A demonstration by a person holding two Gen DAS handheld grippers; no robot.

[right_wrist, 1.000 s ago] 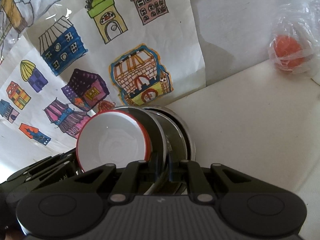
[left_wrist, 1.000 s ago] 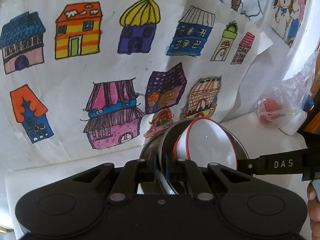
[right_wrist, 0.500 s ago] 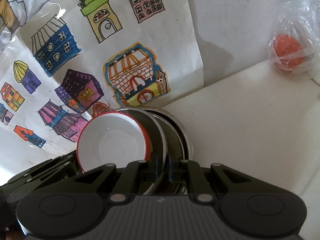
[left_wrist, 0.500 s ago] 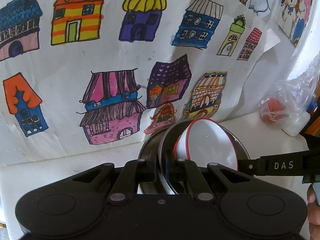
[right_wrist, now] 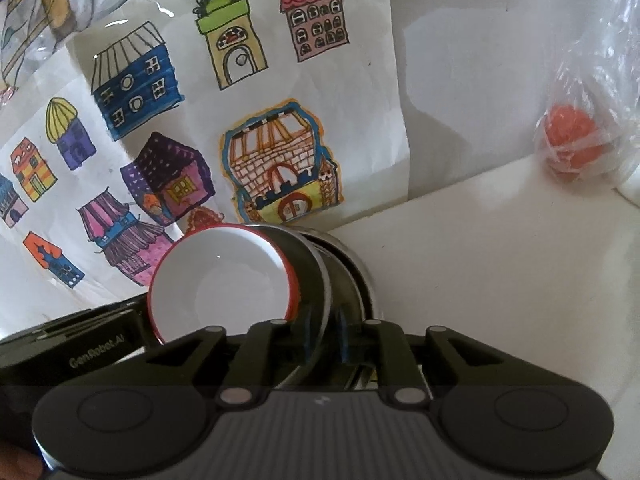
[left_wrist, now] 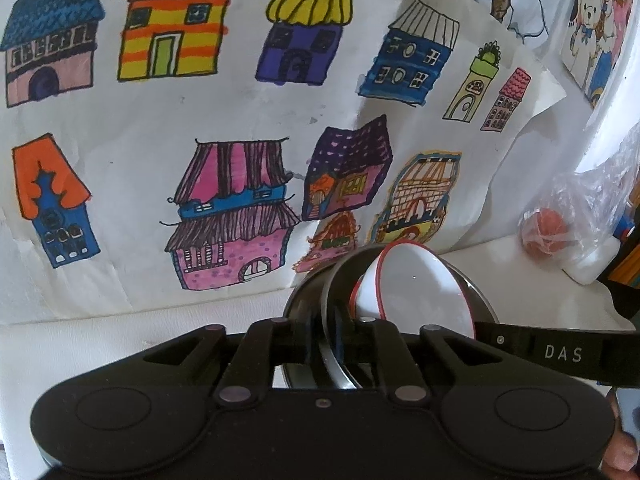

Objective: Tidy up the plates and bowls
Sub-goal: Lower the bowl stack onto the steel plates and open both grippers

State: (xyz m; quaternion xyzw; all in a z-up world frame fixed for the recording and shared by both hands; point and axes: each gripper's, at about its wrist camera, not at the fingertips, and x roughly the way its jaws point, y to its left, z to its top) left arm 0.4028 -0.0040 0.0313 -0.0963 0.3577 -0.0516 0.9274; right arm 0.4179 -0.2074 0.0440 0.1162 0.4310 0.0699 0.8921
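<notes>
A tilted stack of steel plates (left_wrist: 320,292) carries a white bowl with a red rim (left_wrist: 420,296) that leans toward the right. My left gripper (left_wrist: 324,344) has the stack's near rim between its pads, and its jaws are opening. In the right wrist view the white bowl (right_wrist: 224,280) faces the camera with the steel plates (right_wrist: 340,276) behind it. My right gripper (right_wrist: 326,344) holds that rim from the other side, its jaws also opening. Each gripper shows in the other's view: the right gripper's body (left_wrist: 560,354) and the left gripper's body (right_wrist: 96,348).
A sheet of coloured house drawings (left_wrist: 240,120) leans on the wall just behind the stack. On the white tabletop (right_wrist: 500,280) at the right lies a clear plastic bag with a red ball (right_wrist: 572,144) beside a white bottle (left_wrist: 592,264).
The stack and the bowl stay in the same spot. The right wrist view has tipped slightly, so the bowl sits a little higher in it. Both pairs of fingers stand a trace wider.
</notes>
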